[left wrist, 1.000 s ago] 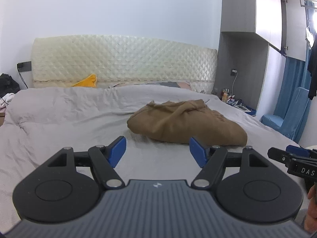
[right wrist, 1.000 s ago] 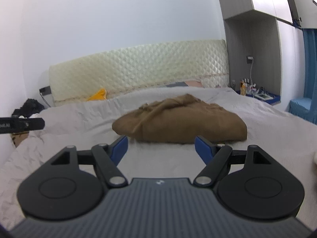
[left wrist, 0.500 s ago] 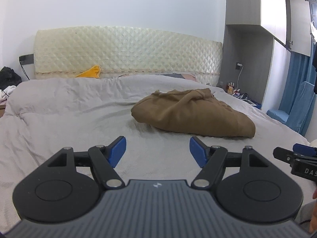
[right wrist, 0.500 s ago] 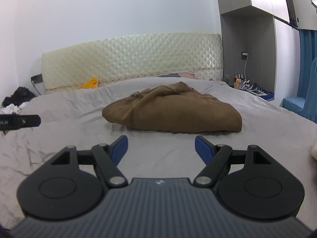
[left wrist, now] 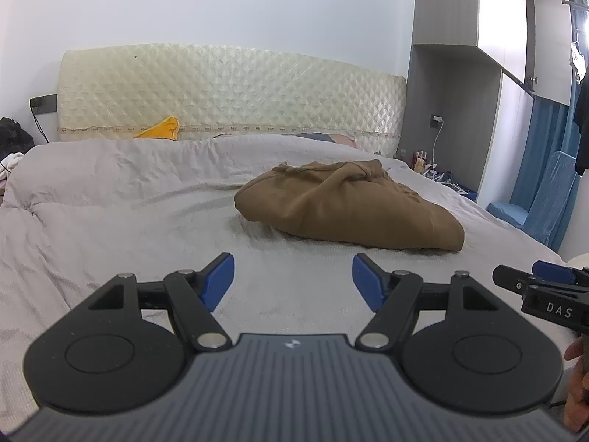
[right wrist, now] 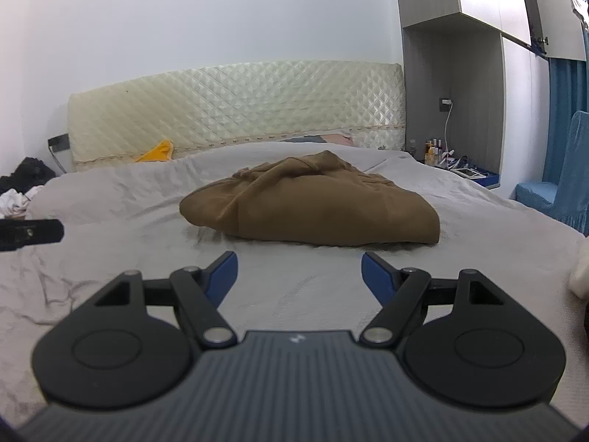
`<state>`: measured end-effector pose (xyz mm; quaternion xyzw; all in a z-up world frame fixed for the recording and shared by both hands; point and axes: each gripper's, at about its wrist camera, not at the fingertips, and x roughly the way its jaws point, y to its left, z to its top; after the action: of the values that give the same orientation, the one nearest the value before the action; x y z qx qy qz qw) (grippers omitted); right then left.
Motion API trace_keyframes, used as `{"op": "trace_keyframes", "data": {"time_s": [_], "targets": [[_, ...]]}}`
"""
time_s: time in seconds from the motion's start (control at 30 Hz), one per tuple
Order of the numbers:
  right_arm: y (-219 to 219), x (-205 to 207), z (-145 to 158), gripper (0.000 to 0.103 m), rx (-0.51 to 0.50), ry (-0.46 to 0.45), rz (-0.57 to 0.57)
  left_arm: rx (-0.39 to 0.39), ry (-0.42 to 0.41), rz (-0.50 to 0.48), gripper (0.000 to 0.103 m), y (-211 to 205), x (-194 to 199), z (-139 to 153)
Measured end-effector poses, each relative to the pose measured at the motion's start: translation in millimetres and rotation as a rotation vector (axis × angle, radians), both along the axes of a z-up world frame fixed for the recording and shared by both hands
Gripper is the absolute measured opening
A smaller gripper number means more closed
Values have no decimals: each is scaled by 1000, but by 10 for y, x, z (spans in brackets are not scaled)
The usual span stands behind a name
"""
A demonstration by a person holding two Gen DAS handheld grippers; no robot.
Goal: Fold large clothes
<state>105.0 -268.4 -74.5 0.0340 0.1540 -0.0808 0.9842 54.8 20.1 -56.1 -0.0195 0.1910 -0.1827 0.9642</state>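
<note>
A brown garment [left wrist: 346,206] lies bundled in a folded heap on the grey bed cover [left wrist: 121,199], right of the bed's middle. It also shows in the right wrist view [right wrist: 313,202], straight ahead. My left gripper [left wrist: 293,276] is open and empty, held above the cover short of the garment. My right gripper [right wrist: 299,274] is open and empty too, in front of the garment's near edge. The right gripper's tip [left wrist: 545,287] shows at the right edge of the left wrist view, and the left gripper's tip [right wrist: 29,234] at the left edge of the right wrist view.
A quilted cream headboard [left wrist: 228,92] stands at the far end, with a yellow cloth [left wrist: 160,130] below it. A grey cabinet and a nightstand with bottles [left wrist: 423,158] stand at the right. Blue curtains and a blue chair [left wrist: 533,199] are further right. Dark clothes [right wrist: 25,176] lie left.
Both grippers have pulled back and tilted a little, so the garment sits lower and further off in both views. Both stay open. The garment has not moved.
</note>
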Motion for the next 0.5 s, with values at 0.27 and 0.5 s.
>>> {"op": "trace_keyframes", "data": {"time_s": [0.27, 0.5], "targets": [[-38, -44, 6, 84, 17, -17, -21, -24, 18, 22, 93, 46, 12, -19], [-25, -9, -14, 89, 0, 7, -40, -6, 24, 63, 99, 82, 26, -53]]}}
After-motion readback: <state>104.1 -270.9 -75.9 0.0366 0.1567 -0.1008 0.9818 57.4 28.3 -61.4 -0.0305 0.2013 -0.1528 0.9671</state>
